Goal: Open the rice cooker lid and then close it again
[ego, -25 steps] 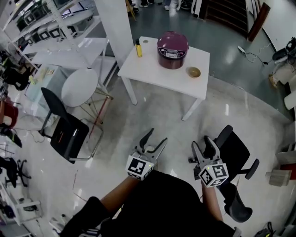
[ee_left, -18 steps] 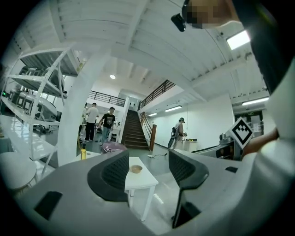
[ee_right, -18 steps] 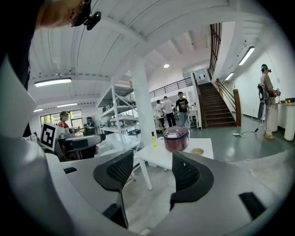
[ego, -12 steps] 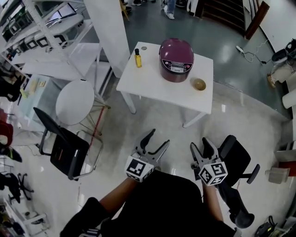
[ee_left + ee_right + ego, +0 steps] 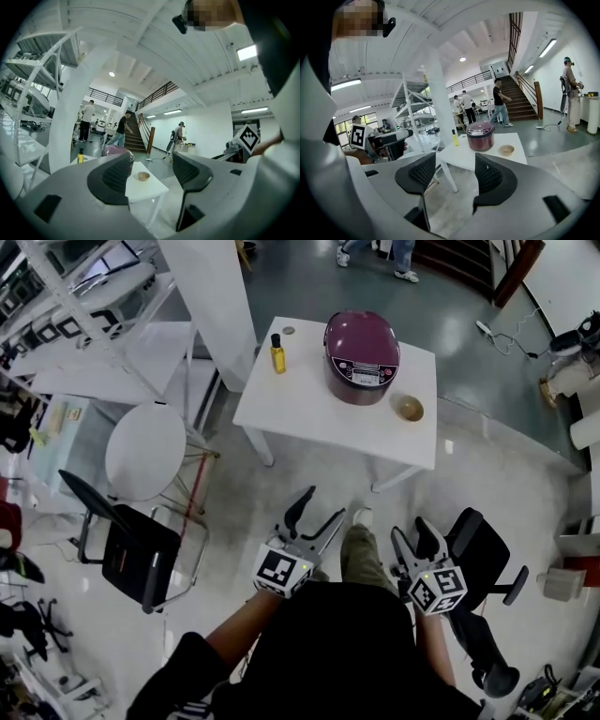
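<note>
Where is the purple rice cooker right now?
In the head view, the rice cooker stands near the far edge of the white table, between a yellow bottle to its left and a small bowl to its right.

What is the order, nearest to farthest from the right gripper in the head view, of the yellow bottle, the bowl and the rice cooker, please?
From the right gripper:
1. bowl, at the right side of the table.
2. rice cooker, toward the back, middle.
3. yellow bottle, far left corner.
</note>
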{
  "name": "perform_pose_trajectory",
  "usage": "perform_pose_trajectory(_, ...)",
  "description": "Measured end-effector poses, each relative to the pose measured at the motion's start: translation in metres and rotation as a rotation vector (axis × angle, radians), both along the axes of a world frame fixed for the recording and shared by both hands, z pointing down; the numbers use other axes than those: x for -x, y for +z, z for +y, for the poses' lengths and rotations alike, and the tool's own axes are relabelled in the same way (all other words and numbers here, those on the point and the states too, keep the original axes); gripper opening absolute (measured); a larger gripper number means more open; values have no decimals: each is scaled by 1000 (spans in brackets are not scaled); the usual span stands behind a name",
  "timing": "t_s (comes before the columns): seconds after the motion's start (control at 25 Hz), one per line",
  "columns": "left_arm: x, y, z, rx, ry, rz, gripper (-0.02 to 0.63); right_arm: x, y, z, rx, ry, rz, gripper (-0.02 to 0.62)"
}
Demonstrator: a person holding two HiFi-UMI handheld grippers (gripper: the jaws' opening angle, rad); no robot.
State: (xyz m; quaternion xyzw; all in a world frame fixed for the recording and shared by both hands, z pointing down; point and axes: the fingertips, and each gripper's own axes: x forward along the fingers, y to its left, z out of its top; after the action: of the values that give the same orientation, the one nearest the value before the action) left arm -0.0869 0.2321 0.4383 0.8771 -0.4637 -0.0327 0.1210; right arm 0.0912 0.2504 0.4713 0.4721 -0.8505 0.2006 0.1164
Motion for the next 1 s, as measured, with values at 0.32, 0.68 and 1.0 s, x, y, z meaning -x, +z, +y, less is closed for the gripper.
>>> perform_pose_trajectory(0.32,-1,17,-10,58,-19,-12,262,14,15,-26,13,-36,-31,230)
perform_pose_trajectory(0.68,6,23,-70,64,-70,-79,262,16,13,-96,-27,-69,-45,230)
perform_pose_trajectory(1.0,5,18,-165,36,-93,-130,262,21,17,-172,-25,-106,-75,230)
